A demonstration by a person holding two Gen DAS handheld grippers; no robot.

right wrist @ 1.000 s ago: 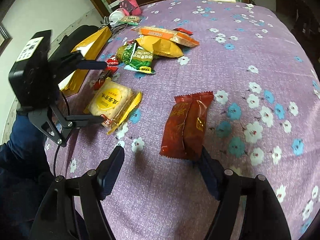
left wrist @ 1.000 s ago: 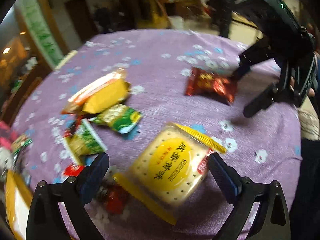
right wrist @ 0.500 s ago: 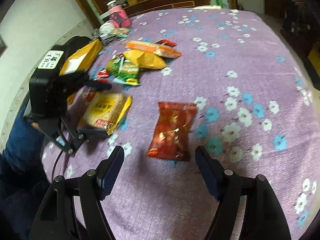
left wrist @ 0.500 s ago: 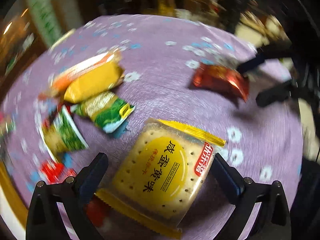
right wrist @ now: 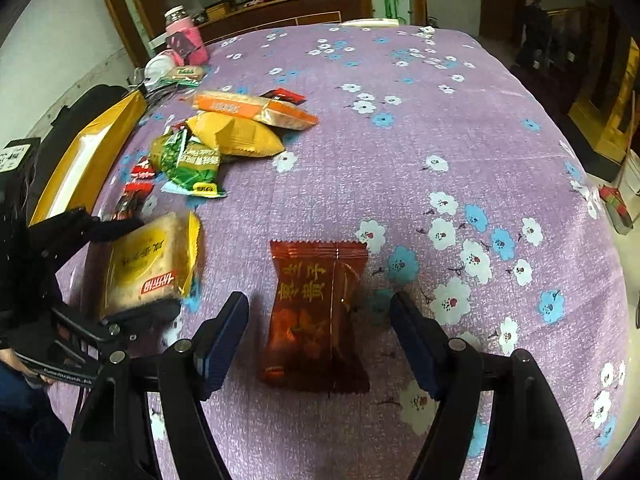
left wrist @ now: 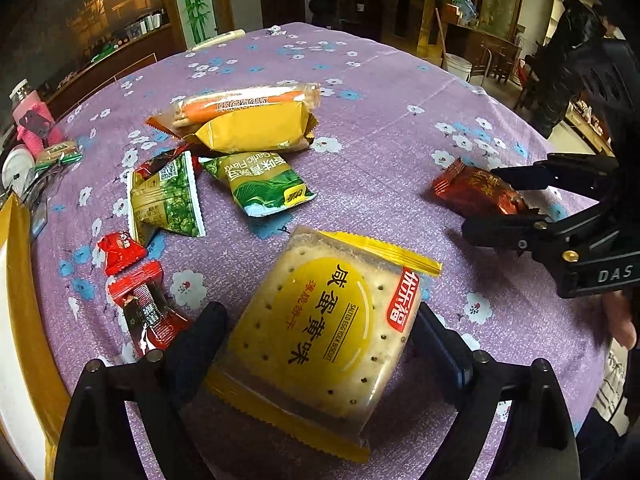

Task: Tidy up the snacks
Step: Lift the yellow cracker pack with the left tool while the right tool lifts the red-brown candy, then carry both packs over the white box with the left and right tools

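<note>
A square yellow salted-egg cracker packet [left wrist: 320,328] lies on the purple floral tablecloth [left wrist: 380,92], between the fingers of my left gripper [left wrist: 318,312]. Its jaws are closing, and both pads touch the packet's sides. In the right wrist view the same packet [right wrist: 148,264] looks blurred and slightly tipped inside the left gripper [right wrist: 150,266]. A dark red snack packet [right wrist: 316,312] lies flat between the fingers of my right gripper [right wrist: 318,300], which is open with a gap on each side. In the left wrist view, the right gripper [left wrist: 484,202] brackets that red packet [left wrist: 472,192].
A pile of snacks lies beyond: an orange cracker sleeve [left wrist: 248,100], a yellow packet [left wrist: 256,130], two green pea packets [left wrist: 168,196] and small red candies [left wrist: 120,246]. A yellow-rimmed box [right wrist: 92,152] and a pink bottle [right wrist: 184,36] stand at the table's left edge.
My left gripper has rolled and its jaws have narrowed onto the cracker packet. My right gripper has turned and shifted, so the red packet now sits squarely between its fingers.
</note>
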